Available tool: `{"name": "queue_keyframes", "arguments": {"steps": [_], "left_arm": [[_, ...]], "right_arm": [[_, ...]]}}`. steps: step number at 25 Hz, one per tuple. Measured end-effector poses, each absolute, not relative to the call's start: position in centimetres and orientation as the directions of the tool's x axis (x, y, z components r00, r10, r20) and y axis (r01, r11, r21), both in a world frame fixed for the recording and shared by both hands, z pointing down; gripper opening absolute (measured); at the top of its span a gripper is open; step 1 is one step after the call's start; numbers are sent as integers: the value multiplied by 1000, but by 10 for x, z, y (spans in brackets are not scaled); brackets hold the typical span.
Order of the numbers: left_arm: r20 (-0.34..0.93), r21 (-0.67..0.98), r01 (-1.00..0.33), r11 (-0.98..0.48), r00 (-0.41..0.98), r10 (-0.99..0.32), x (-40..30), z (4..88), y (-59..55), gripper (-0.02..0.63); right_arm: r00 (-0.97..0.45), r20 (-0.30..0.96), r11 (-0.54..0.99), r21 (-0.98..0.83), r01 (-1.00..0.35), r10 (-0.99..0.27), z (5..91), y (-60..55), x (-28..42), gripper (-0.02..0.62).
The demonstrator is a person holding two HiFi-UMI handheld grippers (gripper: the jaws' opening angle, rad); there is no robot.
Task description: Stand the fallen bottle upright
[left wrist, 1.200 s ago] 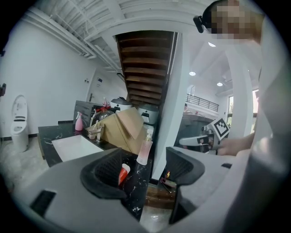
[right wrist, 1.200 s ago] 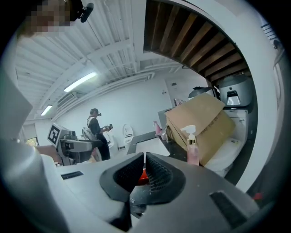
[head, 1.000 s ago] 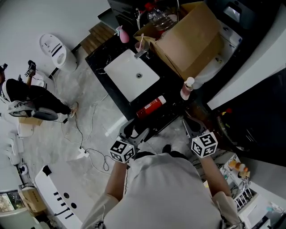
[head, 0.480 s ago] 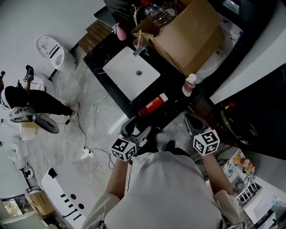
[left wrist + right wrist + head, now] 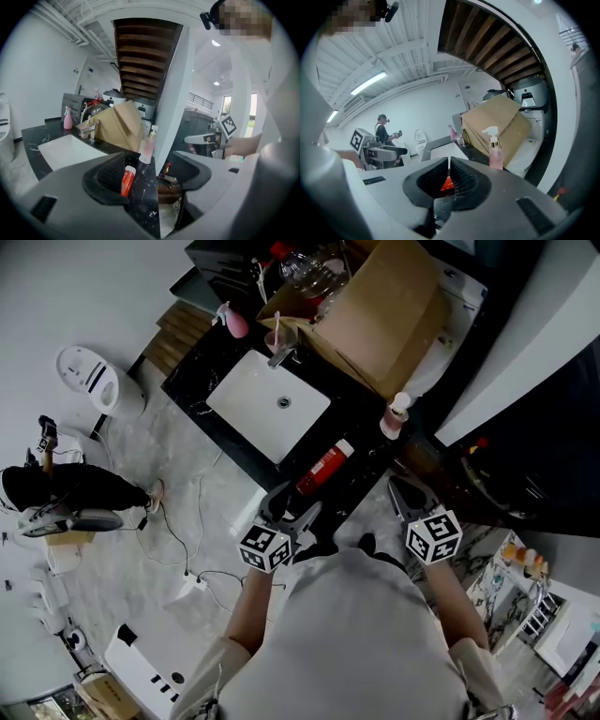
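A red bottle with a white cap lies on its side on the black counter, near the front edge. My left gripper hovers just short of it, jaws open wide and empty. In the left gripper view the bottle shows just inside the left jaw, untouched, and the gripper frames the counter's corner. My right gripper is off to the right of the bottle, shut with nothing in it. In the right gripper view the jaws meet at the tips, and the red bottle shows behind them.
A pink pump bottle stands upright right of the red bottle. A white sink is set in the counter, with a large cardboard box and a pink spray bottle behind it. Another person is on the floor at far left.
My left gripper has edged forward toward the counter and the lying bottle. The right gripper has stayed about where it was. The bottle has not moved.
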State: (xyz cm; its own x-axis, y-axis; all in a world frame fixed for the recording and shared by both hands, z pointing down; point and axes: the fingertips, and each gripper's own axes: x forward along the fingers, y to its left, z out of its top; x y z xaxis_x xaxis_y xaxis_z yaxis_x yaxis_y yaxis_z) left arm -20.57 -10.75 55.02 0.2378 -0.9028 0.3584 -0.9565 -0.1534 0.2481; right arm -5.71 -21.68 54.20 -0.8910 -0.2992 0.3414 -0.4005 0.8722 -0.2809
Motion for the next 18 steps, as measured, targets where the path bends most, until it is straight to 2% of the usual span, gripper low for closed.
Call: {"name": "queue_keyframes", "arguments": {"steps": [18], "left_arm": [[506, 221, -874, -433, 483, -715, -193, 615, -199, 325]], "right_arm": [[-794, 405, 782, -247, -572, -453, 555, -234, -45, 38]]}}
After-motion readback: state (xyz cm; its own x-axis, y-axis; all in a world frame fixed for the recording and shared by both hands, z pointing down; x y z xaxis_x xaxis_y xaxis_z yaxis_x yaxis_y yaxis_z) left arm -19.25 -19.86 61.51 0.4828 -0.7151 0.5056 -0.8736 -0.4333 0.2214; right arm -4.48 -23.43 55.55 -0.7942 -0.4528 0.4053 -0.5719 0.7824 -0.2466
